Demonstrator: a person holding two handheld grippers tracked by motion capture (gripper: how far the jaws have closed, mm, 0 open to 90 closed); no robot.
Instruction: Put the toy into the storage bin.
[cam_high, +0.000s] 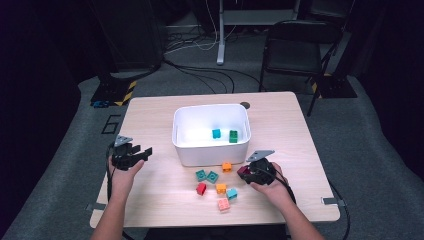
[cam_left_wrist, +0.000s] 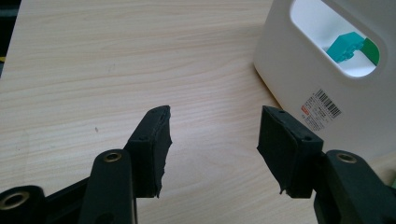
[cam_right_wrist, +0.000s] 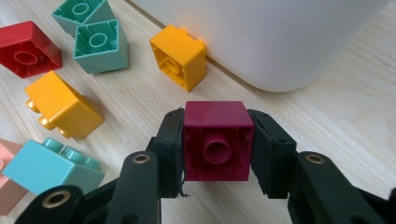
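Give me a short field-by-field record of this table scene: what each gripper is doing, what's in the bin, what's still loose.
right gripper: shut on dark magenta plastic building block, hollow underside facing its camera
left gripper: open, nothing between the jaws, over bare wooden table
white plastic bin: holds teal block and green block
loose blocks: red, two mint, two orange, light blue, pink, in front of the bin
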